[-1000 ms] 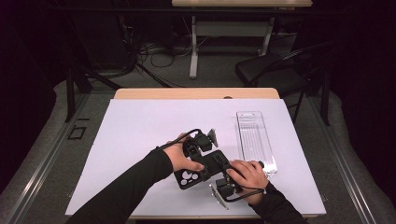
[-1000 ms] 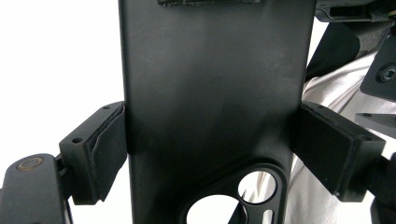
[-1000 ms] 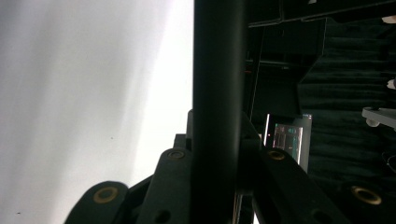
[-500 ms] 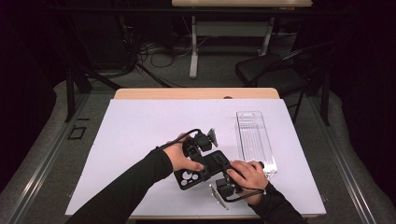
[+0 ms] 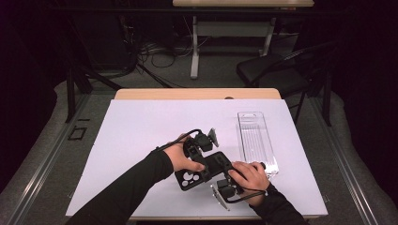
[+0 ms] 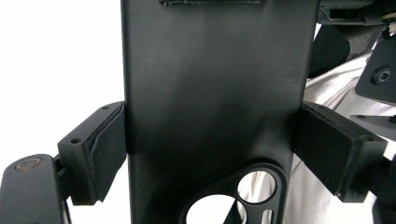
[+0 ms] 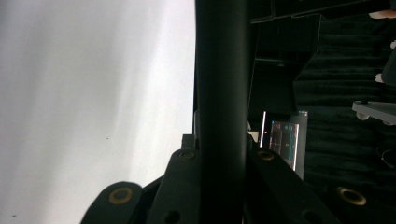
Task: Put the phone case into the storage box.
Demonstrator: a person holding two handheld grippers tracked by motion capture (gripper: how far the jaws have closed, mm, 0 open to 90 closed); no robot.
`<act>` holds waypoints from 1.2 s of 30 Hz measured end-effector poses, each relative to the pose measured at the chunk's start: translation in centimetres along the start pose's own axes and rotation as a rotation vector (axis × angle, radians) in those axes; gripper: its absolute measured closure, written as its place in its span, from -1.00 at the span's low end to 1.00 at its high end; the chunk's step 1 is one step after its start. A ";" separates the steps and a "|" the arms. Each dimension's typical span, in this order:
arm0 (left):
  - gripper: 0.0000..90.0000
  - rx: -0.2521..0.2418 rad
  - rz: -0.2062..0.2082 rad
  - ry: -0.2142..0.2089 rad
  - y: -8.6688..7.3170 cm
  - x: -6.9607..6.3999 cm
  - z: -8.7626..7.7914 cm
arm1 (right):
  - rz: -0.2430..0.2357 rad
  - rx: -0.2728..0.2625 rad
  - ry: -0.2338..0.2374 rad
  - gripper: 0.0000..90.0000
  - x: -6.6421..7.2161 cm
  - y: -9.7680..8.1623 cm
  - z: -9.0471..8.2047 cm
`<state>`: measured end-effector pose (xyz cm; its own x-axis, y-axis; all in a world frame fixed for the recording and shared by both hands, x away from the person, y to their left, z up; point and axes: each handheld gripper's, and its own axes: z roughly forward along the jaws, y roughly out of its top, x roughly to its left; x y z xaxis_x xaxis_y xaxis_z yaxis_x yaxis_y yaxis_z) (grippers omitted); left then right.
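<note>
High view: a black phone case (image 5: pixel 202 172) lies between the two grippers near the table's front edge, its long axis slanting from the camera cut-outs at lower left up toward the right. The left gripper (image 5: pixel 197 161) clamps its middle; the right gripper (image 5: pixel 224 174) pinches its right end. A clear plastic tray (image 5: pixel 256 140) stands just beyond the right hand (image 5: pixel 248 177).

Left gripper view: the case (image 6: pixel 215 93) runs straight up between both pads, which press its long edges; the lens holes sit nearest the camera.

Right gripper view: the jaws have just been closing and now grip the case (image 7: pixel 222 93) edge-on, probably its thin rim. The tray (image 7: pixel 285 140) shows behind.
</note>
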<state>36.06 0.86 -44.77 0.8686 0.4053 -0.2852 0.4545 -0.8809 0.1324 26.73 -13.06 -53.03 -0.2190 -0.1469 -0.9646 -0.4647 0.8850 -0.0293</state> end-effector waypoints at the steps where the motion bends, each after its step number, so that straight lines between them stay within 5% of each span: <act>1: -0.70 0.000 0.000 0.000 0.0 0.0 0.0 | 0.001 0.001 -0.001 0.96 0.0 0.0 0.0; 36: -0.85 -0.023 0.009 0.015 -0.2 -0.1 -0.2 | 0.032 -0.001 0.006 0.97 -0.2 0.0 -0.1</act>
<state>35.96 1.04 -44.59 0.8753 0.4014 -0.2695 0.4511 -0.8787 0.1564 26.63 -13.09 -52.84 -0.2385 -0.1212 -0.9636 -0.4582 0.8888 0.0016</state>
